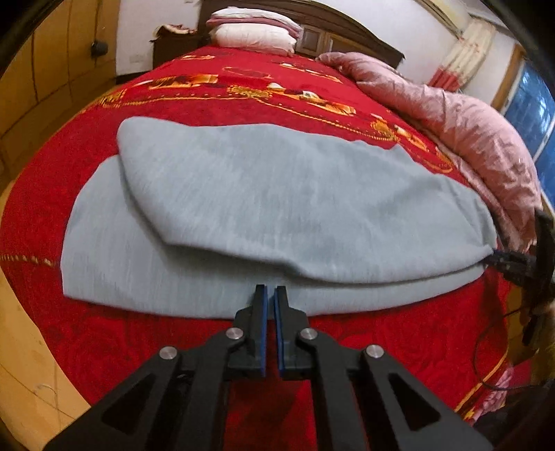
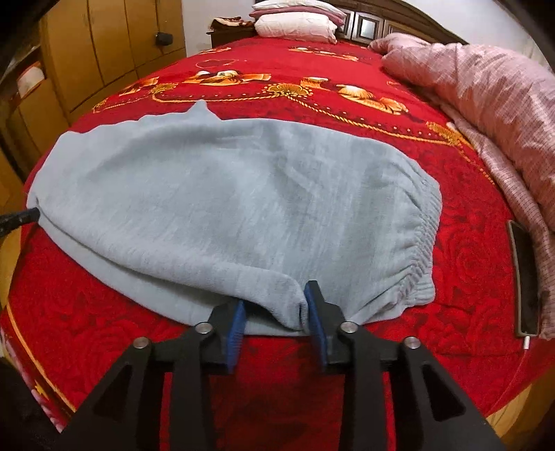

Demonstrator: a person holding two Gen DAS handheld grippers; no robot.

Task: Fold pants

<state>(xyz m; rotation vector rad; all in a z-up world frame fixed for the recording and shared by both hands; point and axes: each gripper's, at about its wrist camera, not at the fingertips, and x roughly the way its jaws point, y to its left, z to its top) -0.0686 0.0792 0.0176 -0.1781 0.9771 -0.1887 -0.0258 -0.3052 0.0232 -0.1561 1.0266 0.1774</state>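
While the grey pants (image 1: 270, 208) lie folded lengthwise across the red bedspread (image 1: 242, 90), we hold our left gripper (image 1: 270, 295) just at their near edge, its blue-padded fingers (image 1: 261, 322) drawn almost together with only a thin slit between them and no cloth caught there. In the right wrist view the elastic waistband (image 2: 421, 236) sits to the right, and our right gripper (image 2: 275, 305) has its fingers (image 2: 317, 319) spread wide, one on each side of a bulging fold of the pants' near edge; the fabric sits between them, touching the right pad, not pinched. A pink quilt (image 2: 485, 86) is heaped along the bed's right side, pillows (image 2: 298, 24) are stacked at the headboard, and a dark phone (image 2: 525, 274) lies beside the quilt.
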